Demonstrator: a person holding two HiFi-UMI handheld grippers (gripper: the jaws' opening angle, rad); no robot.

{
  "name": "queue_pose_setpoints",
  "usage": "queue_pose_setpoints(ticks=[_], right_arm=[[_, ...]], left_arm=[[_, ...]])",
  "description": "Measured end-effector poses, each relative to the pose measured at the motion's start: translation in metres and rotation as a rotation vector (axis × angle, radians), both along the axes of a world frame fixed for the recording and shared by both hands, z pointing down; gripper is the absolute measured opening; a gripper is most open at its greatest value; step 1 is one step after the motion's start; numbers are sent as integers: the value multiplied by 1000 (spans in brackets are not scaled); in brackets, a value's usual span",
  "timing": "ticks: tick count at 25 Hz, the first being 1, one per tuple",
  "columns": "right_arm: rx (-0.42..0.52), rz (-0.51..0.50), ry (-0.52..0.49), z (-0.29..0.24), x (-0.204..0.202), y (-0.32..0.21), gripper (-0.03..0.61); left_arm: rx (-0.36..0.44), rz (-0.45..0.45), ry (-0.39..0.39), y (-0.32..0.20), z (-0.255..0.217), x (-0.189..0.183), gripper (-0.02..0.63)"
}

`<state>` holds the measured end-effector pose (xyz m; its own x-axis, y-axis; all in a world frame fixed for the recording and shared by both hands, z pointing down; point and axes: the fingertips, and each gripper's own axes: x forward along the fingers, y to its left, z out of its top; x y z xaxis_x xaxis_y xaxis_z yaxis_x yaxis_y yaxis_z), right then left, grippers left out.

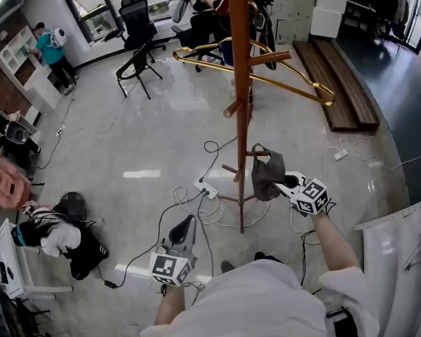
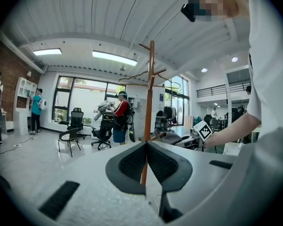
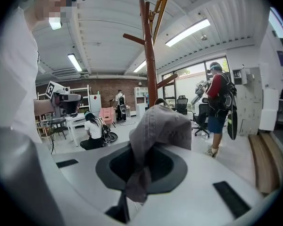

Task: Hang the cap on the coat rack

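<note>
Holding soft grey fabric cap (image 1: 266, 174) clenched in right gripper (image 1: 286, 182) beside brown wooden coat rack (image 1: 240, 118); next, probably lifting onto peg (image 1: 251, 154); left gripper (image 1: 188, 225) closed, empty

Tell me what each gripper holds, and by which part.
Right gripper: the grey cap, pinched by a fold of its fabric. Left gripper: nothing.

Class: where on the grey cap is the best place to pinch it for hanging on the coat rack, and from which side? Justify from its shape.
Pinch the soft edge of the cap from the side facing away from the coat rack, as the right gripper does. The limp cloth bunches flat between the jaws, which probably leaves the rest of the cap free to swing toward the pegs.
</note>
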<state>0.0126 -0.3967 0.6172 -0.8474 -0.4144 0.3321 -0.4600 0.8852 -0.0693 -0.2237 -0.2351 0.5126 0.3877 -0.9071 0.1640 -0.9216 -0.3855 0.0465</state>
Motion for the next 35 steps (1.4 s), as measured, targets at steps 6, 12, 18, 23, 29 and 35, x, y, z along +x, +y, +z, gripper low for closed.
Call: queue_pose_setpoints(ticks=[6,12,18,23,29,35], right_arm=[[-28,-16,6,11,-12,-11,41],[-53,-22,15,24,-18,-19,41],[-91,11,21,41,-19,-24,41],[-117,27,17,56,-25,-29,41],[-126,66,47,71,-29,-42,41],[-130,109,78,82,-29,-48,41]], left_arm=[[-6,-11,5,-1,0,-1,11],[-8,-26,0,-2,-2,-3,11],[-13,-32,-4,0,-2,-6,11],[-17,-30,-4,-2,-1,-5,11],[-15,-20,-5,-3,-1,-1,11],[-19,-24,-5,2,0,-5,11]])
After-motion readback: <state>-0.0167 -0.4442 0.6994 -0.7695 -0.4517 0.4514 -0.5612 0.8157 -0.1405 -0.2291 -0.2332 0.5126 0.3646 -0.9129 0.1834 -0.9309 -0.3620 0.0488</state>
